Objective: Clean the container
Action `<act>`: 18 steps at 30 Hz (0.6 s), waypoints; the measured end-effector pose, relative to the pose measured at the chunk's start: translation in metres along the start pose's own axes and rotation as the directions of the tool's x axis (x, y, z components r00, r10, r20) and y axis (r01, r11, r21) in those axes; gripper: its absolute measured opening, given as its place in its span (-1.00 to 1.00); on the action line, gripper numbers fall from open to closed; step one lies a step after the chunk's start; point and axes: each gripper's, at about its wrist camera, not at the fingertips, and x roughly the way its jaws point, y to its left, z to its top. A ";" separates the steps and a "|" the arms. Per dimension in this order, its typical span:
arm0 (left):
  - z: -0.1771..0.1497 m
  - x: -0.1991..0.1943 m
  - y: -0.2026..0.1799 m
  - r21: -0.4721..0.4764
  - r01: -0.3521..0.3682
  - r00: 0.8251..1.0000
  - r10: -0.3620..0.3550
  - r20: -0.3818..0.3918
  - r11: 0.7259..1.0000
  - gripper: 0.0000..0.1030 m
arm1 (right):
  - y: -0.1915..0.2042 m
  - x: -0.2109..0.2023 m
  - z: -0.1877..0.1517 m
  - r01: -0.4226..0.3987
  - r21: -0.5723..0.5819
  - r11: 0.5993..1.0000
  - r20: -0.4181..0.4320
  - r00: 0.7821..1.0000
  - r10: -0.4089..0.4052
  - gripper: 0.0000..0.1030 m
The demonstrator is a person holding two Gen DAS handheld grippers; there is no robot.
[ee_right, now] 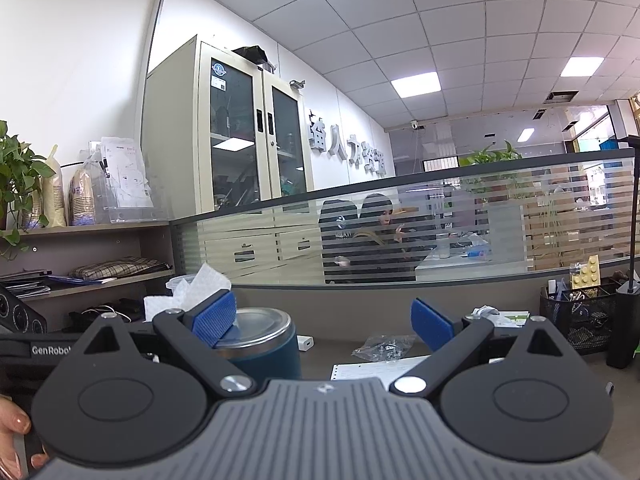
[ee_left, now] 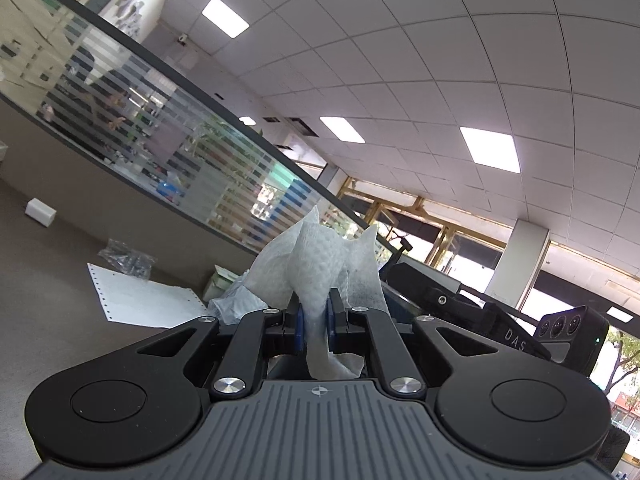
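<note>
In the left wrist view my left gripper (ee_left: 316, 322) is shut on a white embossed paper towel (ee_left: 320, 264), which stands up in crumpled peaks above the blue pads. In the right wrist view my right gripper (ee_right: 322, 322) is open and level. A dark blue container (ee_right: 264, 344) with a shiny steel rim stands on the desk just behind its left finger (ee_right: 212, 318), partly inside the gap. The right finger (ee_right: 432, 324) is well clear of the container. The same towel (ee_right: 200, 284) shows behind the left finger, above and left of the container.
On the desk lie a perforated paper sheet (ee_right: 376, 368), a clear bag of small parts (ee_right: 384, 346), a white adapter (ee_right: 305, 343) and a black mesh organizer (ee_right: 580, 316). A striped glass partition (ee_right: 400, 240) backs the desk. A person's fingers (ee_right: 12, 424) show at the lower left.
</note>
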 end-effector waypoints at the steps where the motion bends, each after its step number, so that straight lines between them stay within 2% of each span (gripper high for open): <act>1: 0.000 -0.001 0.000 0.001 -0.001 1.000 0.001 -0.004 1.000 -0.75 | 0.000 0.000 0.000 -0.001 0.000 1.000 0.000 1.000 0.001 0.87; 5: 0.005 -0.004 0.001 -0.003 0.017 1.000 -0.017 -0.007 1.000 -0.75 | -0.001 0.002 -0.001 -0.005 -0.001 1.000 -0.001 1.000 0.005 0.88; 10: 0.016 -0.006 -0.008 0.026 0.038 0.999 -0.039 0.027 0.999 -0.75 | 0.000 0.003 -0.001 -0.010 -0.004 1.000 -0.003 1.000 0.010 0.88; 18: 0.010 -0.003 -0.009 0.028 0.006 1.000 -0.006 0.005 1.000 -0.75 | -0.003 0.003 -0.001 -0.011 0.006 1.000 -0.005 1.000 0.011 0.88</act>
